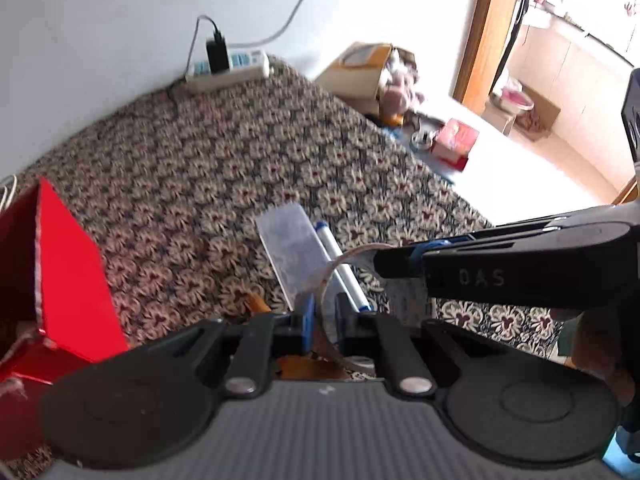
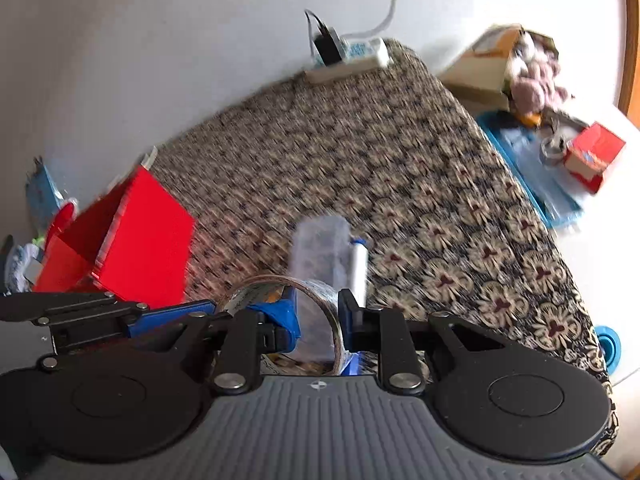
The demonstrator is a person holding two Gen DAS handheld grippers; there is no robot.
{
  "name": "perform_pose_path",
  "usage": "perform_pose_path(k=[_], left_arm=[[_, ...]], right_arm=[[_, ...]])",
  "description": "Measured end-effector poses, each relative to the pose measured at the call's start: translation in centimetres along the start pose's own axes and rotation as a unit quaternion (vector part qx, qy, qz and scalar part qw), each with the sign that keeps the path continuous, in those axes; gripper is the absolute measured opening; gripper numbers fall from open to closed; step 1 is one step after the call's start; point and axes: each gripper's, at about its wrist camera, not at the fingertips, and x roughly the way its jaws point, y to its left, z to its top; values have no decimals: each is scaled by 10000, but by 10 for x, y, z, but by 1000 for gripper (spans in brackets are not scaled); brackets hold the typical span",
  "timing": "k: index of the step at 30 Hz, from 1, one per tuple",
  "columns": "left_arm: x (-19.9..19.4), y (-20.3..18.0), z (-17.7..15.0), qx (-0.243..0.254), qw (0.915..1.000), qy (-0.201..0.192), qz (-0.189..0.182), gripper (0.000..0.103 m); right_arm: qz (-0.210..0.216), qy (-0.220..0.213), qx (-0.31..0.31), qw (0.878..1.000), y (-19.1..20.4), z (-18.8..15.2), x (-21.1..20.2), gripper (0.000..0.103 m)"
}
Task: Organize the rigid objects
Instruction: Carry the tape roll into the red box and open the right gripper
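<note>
Both hand-held grippers are on the same thing: a thin, near-empty, brownish clear tape ring (image 2: 280,279), standing on edge low over the bench (image 1: 200,152), which is covered in a floral brown-and-cream cloth.

The left hand-held gripper (image 1: 322,316) is closed down to a narrow gap, with the band of the tape ring running between its blue-tipped fingers. The right hand-held gripper (image 2: 318,316) is also nearly fully closed. In the left wrist view its black tips come in from the right and pinch the upper arc of the ring. In the right wrist view the left one reaches in from the left and nips the ring's left edge. So there are two grips on opposite sides of one hoop. I cannot tell whether the ring's bottom edge touches the cloth.

Key relation: the open red cardboard box (image 1: 68,264) lies to the left of both hand-held grippers. It is on the left hand's side and well apart from the ring, so the left hand is nearer to it. If the box is the drop spot, my guess is a leftward carry, with the right grip letting go first.

Just beyond the ring, a white marker pen with a blue cap (image 1: 329,240) lies flat on the cloth. Its long axis points away from the cameras. It is right beside a flat clear plastic sleeve (image 1: 286,248) that runs parallel to it. Both are untouched and nearer the right hand's side.

Risk: the hoop is flimsy, and two pulls at once could squash it.
</note>
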Motion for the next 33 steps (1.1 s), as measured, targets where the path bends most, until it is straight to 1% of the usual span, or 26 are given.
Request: perform_pose_path(k=[5, 8, 11, 15, 18, 21, 25, 29, 32, 33], left_arm=[[-43, 25, 6, -74, 9982, -597, 37, 8], [-70, 48, 8, -128, 9954, -935, 186, 8], [-98, 77, 9, -214, 9912, -1254, 379, 8], [-128, 120, 8, -408, 9842, -1572, 711, 8], [-144, 155, 0, -609, 9791, -1672, 987, 8], [-153, 190, -12, -822, 9757, -1649, 1184, 8], [-153, 236, -29, -1108, 9722, -1451, 1469, 8], [-140, 276, -47, -1424, 9723, -1096, 1492, 8], [-123, 300, -60, -1554, 9733, -817, 1481, 8], [-118, 307, -64, -1606, 9729, -729, 1492, 8]], right_arm=[[160, -418, -180, 9988, 43, 20, -9, 3], [391, -674, -355, 9963, 77, 32, -6, 3], [669, -809, -458, 9934, 111, 43, 7, 3], [1095, -809, -520, 9893, 154, 53, 34, 3], [1273, -728, -713, 9866, 186, 50, 59, 3], [1443, -473, -817, 9850, 215, 48, 91, 3], [1498, 70, -848, 9850, 246, 37, 133, 3], [1398, 685, -802, 9846, 265, 21, 169, 3], [1339, 1191, -730, 9811, 277, 10, 189, 3], [1339, 1312, -712, 9797, 280, 7, 189, 3]])
